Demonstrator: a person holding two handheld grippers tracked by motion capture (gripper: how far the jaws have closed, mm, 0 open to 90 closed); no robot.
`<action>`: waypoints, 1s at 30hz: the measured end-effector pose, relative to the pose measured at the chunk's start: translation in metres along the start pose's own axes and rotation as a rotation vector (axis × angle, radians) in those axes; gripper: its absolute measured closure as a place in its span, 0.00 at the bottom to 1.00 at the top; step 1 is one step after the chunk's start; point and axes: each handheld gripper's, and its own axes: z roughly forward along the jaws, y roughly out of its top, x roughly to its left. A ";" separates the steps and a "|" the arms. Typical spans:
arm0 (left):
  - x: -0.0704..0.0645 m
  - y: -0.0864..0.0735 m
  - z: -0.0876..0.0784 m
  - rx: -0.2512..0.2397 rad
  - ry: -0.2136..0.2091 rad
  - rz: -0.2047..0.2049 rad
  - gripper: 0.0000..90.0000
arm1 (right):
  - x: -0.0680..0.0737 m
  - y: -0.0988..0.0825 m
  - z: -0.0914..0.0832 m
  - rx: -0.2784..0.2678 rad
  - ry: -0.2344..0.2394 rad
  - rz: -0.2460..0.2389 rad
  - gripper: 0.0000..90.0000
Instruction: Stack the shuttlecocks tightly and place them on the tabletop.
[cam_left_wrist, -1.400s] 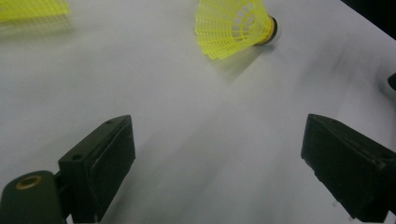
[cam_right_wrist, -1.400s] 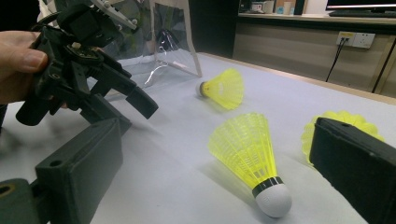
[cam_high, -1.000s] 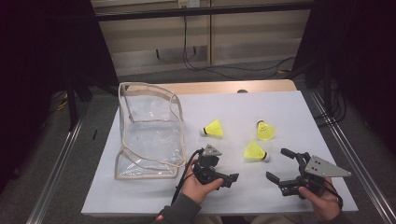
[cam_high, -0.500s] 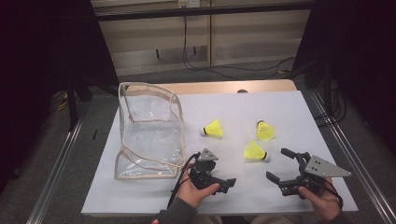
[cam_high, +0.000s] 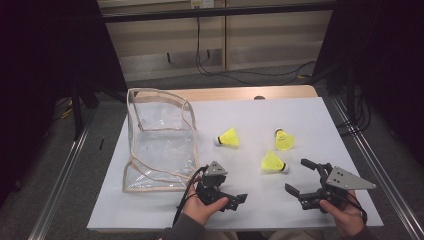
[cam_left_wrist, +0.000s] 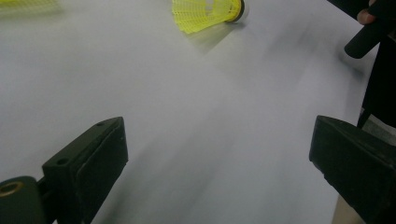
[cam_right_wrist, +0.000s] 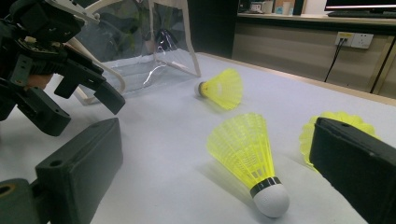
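Both the left hand-held gripper (cam_high: 234, 199) and the right hand-held gripper (cam_high: 302, 176) hover released above the white tabletop (cam_high: 310, 125), near three yellow shuttlecocks (cam_high: 274, 162).

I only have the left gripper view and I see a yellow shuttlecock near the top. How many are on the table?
Observer: Three yellow plastic shuttlecocks: the near shuttlecock, the middle shuttlecock and the right shuttlecock.
Operator: Any container?
Observer: A clear plastic pouch with beige trim sits left of your left tongs.
Operator: And the other hand?
Observer: The right tongs are open and empty, right of the near shuttlecock.
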 end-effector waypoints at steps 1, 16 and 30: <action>0.000 0.000 -0.001 0.003 -0.006 0.005 0.05 | 0.000 0.000 0.000 -0.001 0.000 -0.001 0.02; -0.001 -0.009 -0.011 0.026 -0.044 0.042 0.05 | 0.000 0.000 0.000 0.001 -0.001 -0.001 0.02; -0.002 -0.011 -0.017 0.029 -0.037 0.052 0.05 | -0.001 0.000 0.000 0.000 0.002 0.004 0.03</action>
